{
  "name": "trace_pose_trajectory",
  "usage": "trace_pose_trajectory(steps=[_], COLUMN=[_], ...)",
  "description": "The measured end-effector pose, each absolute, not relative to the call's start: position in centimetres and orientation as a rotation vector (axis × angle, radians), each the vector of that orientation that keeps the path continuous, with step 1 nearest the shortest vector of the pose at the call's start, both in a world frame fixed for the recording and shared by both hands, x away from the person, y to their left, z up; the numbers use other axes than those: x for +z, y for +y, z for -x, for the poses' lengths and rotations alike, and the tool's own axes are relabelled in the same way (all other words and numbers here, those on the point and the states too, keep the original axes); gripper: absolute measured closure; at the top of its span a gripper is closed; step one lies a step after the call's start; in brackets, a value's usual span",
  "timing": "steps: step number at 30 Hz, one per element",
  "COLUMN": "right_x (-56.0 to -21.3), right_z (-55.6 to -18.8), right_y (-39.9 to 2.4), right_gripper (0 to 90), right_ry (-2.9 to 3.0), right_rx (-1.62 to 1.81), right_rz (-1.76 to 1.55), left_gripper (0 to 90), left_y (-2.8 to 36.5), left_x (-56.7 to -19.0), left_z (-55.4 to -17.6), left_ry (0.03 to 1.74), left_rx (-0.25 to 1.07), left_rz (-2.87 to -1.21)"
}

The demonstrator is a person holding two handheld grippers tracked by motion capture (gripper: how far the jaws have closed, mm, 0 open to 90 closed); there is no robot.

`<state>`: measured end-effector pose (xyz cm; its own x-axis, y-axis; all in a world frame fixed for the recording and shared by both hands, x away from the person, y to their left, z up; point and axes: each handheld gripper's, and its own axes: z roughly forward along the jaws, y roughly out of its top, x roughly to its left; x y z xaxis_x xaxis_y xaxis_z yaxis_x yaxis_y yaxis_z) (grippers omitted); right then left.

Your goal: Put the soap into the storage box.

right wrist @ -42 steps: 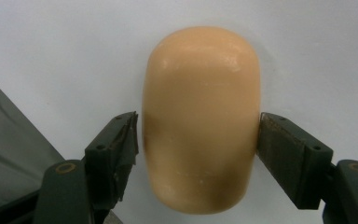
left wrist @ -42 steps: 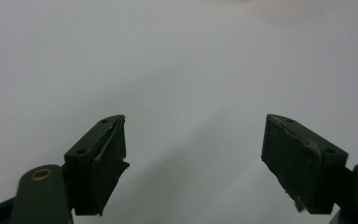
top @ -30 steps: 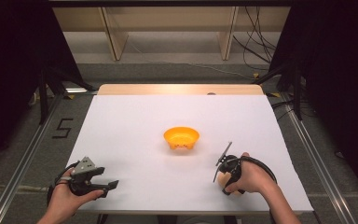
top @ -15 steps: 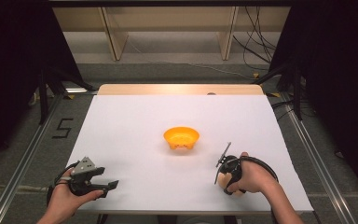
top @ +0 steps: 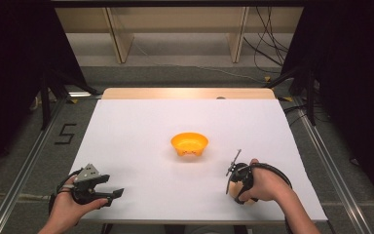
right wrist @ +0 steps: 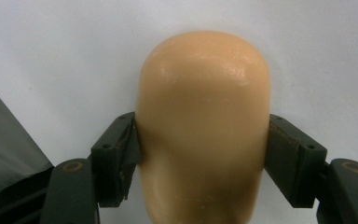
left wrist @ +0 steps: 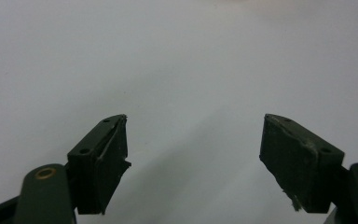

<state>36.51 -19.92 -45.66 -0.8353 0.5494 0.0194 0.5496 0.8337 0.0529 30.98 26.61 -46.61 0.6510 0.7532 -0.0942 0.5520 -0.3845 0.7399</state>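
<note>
Between right gripper jaws: tan rounded object, clamped; jaws just closed.

One sign is legible. A black numeral "5" is marked on the grey carpeted floor to the left of the white-topped table, seen in the high view; it lies just beside the metal floor rail running along that side. No lettering, brand or label can be read on the other things in the high view or in the two gripper views.
</note>
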Motion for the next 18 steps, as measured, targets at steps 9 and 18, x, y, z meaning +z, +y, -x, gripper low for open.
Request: trace_pose_trajectory(steps=[9,18], right_x=[-45.6,-45.6], right_z=[-36.3,-35.9], right_y=[-21.0,-22.2], right_gripper=[33.2,33.3], right_ry=[-3.023,-3.003], right_rx=[-0.187,-0.301], right_rz=[0.878,0.936], left_gripper=[22.9,22.9], left_y=[26.6,26.5], left_x=[-46.6,-46.6], left_z=[-31.0,-30.9], left_ry=[1.017,1.032], left_rx=[0.326,0.316], left_rz=[-2.081,-2.070])
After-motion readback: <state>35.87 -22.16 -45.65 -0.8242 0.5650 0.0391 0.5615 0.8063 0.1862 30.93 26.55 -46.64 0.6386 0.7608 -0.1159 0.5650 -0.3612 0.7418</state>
